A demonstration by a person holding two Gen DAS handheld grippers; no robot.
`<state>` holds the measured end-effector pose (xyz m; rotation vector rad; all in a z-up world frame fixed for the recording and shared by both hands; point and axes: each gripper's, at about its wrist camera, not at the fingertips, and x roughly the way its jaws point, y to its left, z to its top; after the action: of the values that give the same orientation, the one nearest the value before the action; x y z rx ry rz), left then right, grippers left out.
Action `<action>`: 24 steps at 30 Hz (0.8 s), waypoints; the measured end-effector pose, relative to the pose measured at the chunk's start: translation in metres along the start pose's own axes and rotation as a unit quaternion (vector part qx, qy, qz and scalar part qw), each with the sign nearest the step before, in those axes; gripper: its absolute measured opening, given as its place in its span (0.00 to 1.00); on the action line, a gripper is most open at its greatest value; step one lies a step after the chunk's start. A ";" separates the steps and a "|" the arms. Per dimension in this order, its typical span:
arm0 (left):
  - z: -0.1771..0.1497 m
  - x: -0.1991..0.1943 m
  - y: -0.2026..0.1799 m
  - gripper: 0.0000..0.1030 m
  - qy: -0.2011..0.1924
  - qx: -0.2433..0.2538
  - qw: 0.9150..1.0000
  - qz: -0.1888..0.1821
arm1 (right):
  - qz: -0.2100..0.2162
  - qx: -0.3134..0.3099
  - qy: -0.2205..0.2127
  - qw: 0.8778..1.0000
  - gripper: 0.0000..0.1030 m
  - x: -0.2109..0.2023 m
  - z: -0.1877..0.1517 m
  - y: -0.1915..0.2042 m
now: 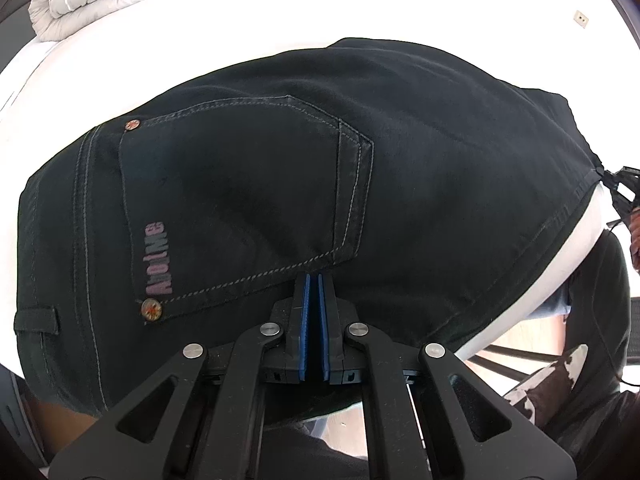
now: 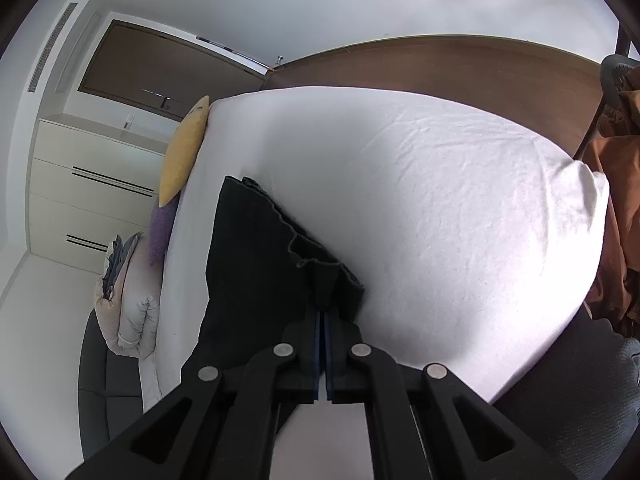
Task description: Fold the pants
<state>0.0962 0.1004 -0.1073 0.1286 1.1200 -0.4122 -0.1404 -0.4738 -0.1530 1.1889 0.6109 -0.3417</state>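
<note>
Black pants (image 1: 280,184) spread on white bed (image 2: 460,200), left gripper (image 1: 314,280) pinched on fabric below the back pocket (image 1: 248,200), right gripper (image 2: 323,310) clamped on a hem, fingertips buried in cloth

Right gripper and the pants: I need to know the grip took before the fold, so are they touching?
Touching. The right wrist view shows the right gripper shut on a bunched edge of the pants, black fabric pinched between its pads.

Pants (image 1: 420,152) waistband end hidden under left gripper (image 1: 314,280); pocket lettering (image 1: 155,258) blurred, unreadable.
</note>
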 end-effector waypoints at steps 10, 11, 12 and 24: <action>-0.011 0.001 0.009 0.04 -0.022 -0.018 0.999 -0.015 | -0.051 -0.073 -0.012 0.996 0.45 -0.029 0.007 0.010; -0.012 0.001 0.010 0.04 -0.025 -0.021 0.999 -0.017 | -0.049 -0.089 -0.018 0.995 0.53 -0.035 0.004 0.018; -0.014 0.001 0.012 0.04 -0.027 -0.023 0.999 -0.018 | -0.034 -0.102 -0.009 0.994 0.53 -0.037 -0.002 0.028; -0.026 -0.005 0.030 0.04 -0.041 -0.037 0.998 -0.035 | 0.140 -0.127 0.289 0.939 0.39 0.073 -0.159 0.131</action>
<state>0.0838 0.1374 -0.1179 0.0079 1.0594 -0.4342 -0.0517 -0.2744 -0.1366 1.1039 0.9462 0.3386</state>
